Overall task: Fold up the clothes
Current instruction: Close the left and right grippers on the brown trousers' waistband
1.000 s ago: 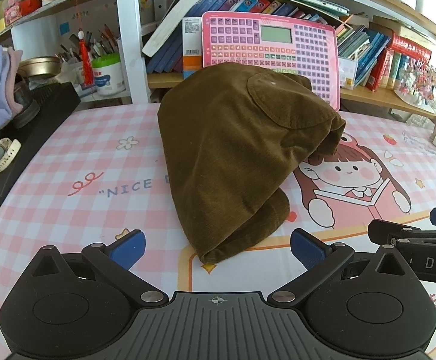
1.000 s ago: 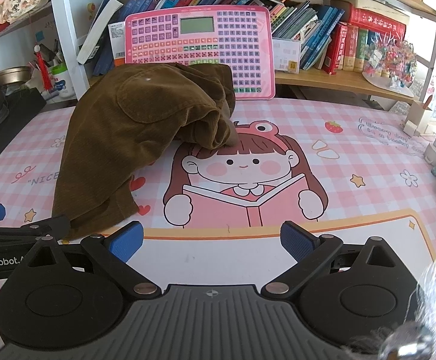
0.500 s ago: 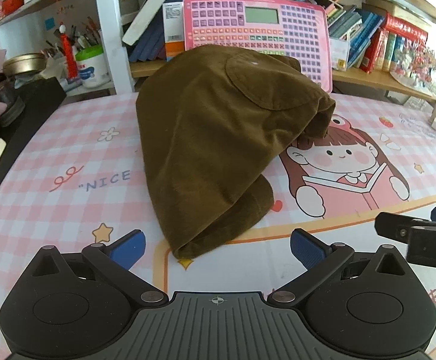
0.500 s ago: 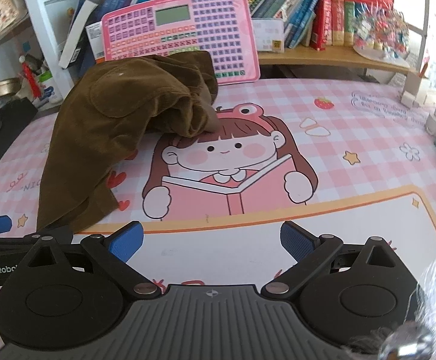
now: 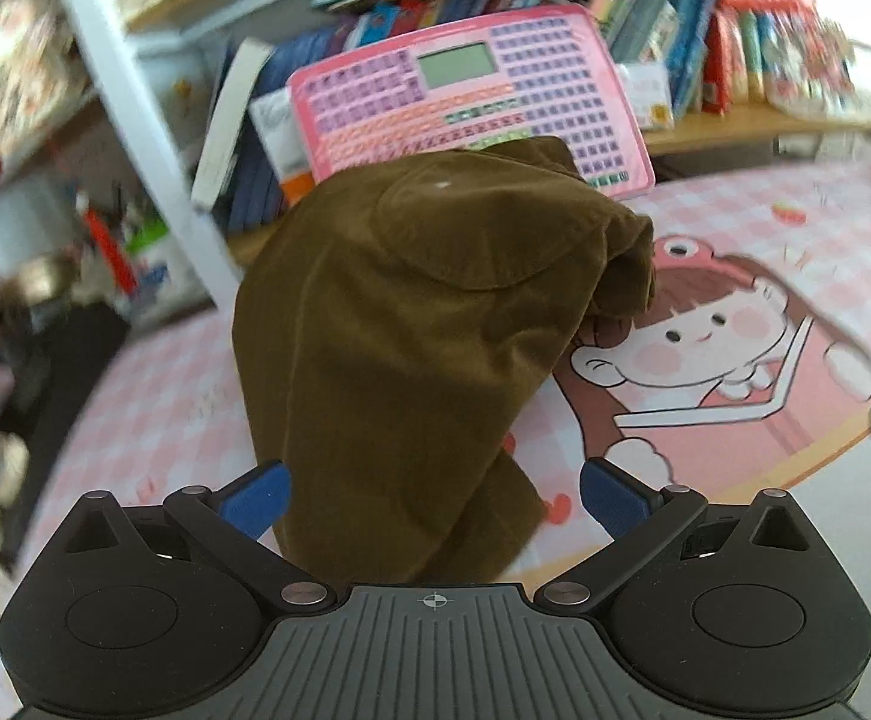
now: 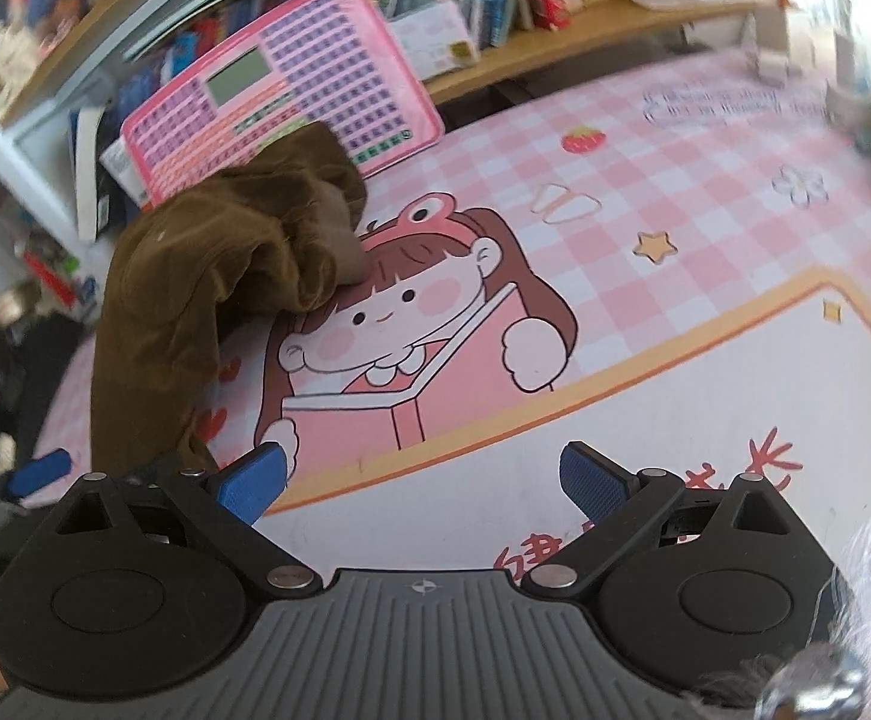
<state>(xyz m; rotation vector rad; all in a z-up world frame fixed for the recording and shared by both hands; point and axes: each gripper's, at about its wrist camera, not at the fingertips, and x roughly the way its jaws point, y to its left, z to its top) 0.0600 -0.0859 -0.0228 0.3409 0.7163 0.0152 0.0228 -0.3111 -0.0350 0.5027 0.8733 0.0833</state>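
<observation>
Left wrist view: left claw (image 5: 432, 495) spread apart, near end of brown corduroy garment (image 5: 423, 324) between blue fingertips (image 5: 255, 495), heaped on pink checked worktop (image 5: 735, 222). Right wrist view: right claw (image 6: 423, 480) spread apart, gripping nothing, garment (image 6: 207, 294) lying front-left.

A table is covered by a pink-and-white checked mat (image 6: 663, 192) printed with a cartoon girl reading a book. Behind it stand white-framed wooden shelves (image 5: 153, 138) crowded with colourful books (image 5: 663, 42), and a pink toy keyboard tablet (image 5: 465, 108) leans against them. Bright daylight washes in from the right side, and the left edge is blurred clutter.
</observation>
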